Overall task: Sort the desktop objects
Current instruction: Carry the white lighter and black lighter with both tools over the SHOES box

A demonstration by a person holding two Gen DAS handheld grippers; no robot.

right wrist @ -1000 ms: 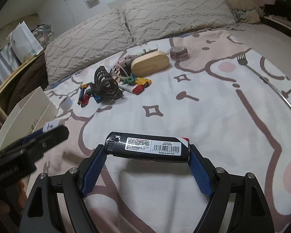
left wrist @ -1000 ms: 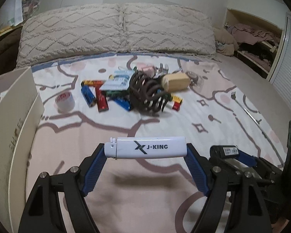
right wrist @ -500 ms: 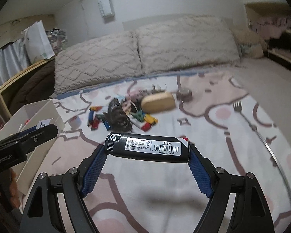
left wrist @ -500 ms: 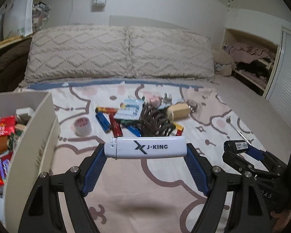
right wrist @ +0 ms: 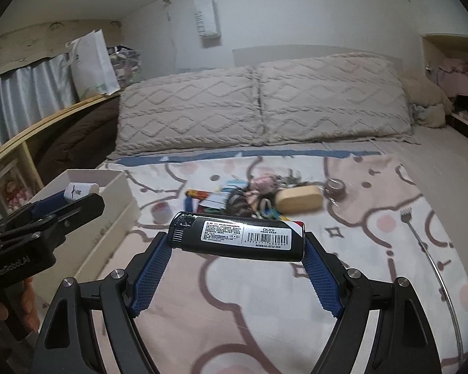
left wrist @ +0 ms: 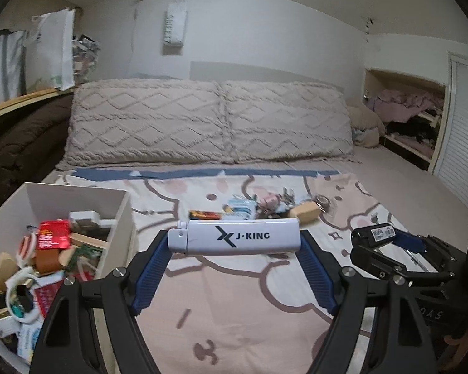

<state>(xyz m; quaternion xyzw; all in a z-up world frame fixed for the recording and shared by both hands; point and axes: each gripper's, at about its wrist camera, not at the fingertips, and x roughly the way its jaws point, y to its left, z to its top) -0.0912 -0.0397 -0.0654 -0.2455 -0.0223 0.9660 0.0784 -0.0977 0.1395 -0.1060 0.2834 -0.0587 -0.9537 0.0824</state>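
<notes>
My left gripper [left wrist: 235, 243] is shut on a white lighter [left wrist: 234, 237] marked J-KING, held crosswise by its ends above the bedspread. Just left of it stands a white box [left wrist: 121, 215] holding several sorted items. My right gripper [right wrist: 238, 243] is shut on a black lighter [right wrist: 237, 237] with a barcode label, also gripped end to end. Each gripper shows in the other's view: the right gripper [left wrist: 380, 233] at the right, the left gripper [right wrist: 78, 191] beside the white box [right wrist: 115, 187]. A pile of small objects [left wrist: 259, 207] lies further up the bed.
A tan case [right wrist: 299, 198], a roll of tape [right wrist: 160, 210], a dark tape roll [right wrist: 335, 188] and a long metal back scratcher [right wrist: 421, 243] lie on the patterned bedspread. Two knitted pillows [left wrist: 209, 124] line the headboard. A hand [right wrist: 0, 305] holds the left gripper's handle.
Both grippers have risen and tilted up, each still holding its lighter. The white box and its contents have come into the left wrist view; the pile now looks farther and lower.
</notes>
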